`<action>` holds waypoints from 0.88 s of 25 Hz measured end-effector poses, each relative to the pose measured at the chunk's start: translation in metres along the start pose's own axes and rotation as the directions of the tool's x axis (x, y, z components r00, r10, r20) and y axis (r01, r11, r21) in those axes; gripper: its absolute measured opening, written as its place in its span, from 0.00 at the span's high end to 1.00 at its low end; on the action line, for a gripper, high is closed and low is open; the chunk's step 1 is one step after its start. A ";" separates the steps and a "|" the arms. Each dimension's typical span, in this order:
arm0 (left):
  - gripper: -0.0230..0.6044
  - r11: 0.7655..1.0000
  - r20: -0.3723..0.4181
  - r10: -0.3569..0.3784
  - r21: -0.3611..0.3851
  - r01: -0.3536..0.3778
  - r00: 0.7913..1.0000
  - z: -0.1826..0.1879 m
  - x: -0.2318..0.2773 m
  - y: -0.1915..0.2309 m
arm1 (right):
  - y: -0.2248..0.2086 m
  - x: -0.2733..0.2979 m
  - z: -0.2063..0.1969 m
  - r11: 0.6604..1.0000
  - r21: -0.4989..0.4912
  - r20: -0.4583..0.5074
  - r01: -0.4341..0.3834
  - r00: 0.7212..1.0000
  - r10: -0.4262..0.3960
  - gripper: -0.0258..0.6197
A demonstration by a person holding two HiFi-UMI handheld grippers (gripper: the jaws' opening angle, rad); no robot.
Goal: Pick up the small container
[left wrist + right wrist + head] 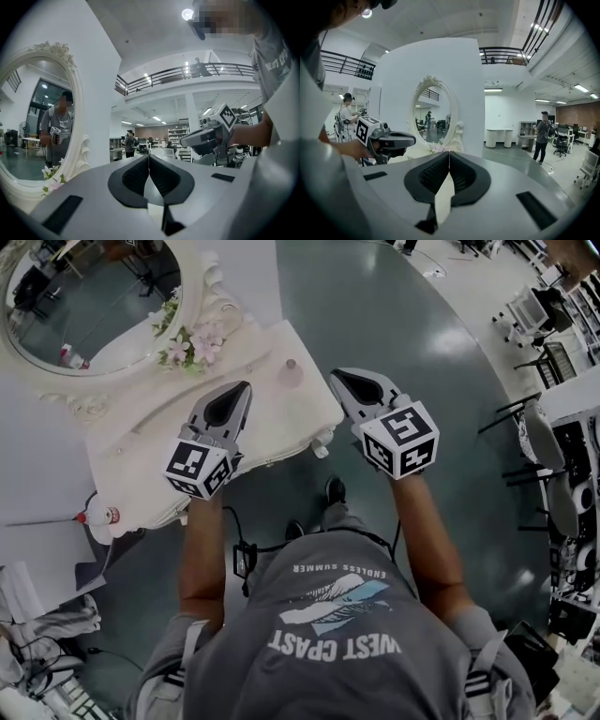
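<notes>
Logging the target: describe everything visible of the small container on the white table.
The small container is a pale pinkish, rounded jar with a darker top. It appears to stand upright on the white table, right of the flowers and near the table's edge. It is too small to tell its material. Nothing touches it.

The floor (394,324) at the upper centre is smooth and glossy; the table (272,418) at the left looks like matt white painted wood; the mirror (94,296) glass at upper left is shiny; the small container (291,371) is perhaps clear plastic; the left gripper (244,388) and right gripper (336,377) have matt grey plastic shells with ribbed black pads (136,178).
</notes>
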State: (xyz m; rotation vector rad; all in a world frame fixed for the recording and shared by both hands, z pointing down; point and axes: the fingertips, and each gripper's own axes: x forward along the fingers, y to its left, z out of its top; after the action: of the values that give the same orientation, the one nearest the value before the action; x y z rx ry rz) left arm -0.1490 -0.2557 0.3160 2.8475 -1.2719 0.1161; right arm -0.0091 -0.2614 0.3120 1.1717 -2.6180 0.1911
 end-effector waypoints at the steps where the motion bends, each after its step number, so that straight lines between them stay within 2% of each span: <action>1: 0.94 1.000 -0.005 0.007 -0.003 -0.007 1.000 -0.002 0.005 0.003 | -0.005 0.005 0.000 1.000 -0.001 -0.003 -0.008 1.000 0.008 0.92; 7: 0.93 0.999 -0.032 0.041 -0.029 -0.042 0.999 -0.020 0.037 0.016 | -0.037 0.035 -0.007 0.998 -0.001 -0.026 -0.056 0.998 0.056 0.92; 12: 0.93 0.998 -0.040 0.044 -0.038 -0.045 0.998 -0.035 0.061 0.024 | -0.057 0.056 -0.017 0.995 0.039 -0.046 -0.096 0.994 0.098 0.92; 15: 0.93 0.999 -0.044 0.045 -0.022 -0.046 0.998 -0.042 0.078 0.033 | -0.076 0.066 -0.016 0.995 0.022 -0.049 -0.098 0.994 0.099 0.92; 22: 0.93 0.995 -0.072 0.076 -0.056 -0.081 0.994 -0.081 0.102 0.048 | -0.098 0.082 -0.036 0.994 0.045 -0.083 -0.098 0.991 0.102 0.92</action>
State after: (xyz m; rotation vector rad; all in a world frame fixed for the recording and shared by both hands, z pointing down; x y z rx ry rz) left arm -0.1223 -0.3595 0.4036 2.7200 -1.3505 0.1751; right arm 0.0184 -0.3769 0.3722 1.0218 -2.6112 0.3080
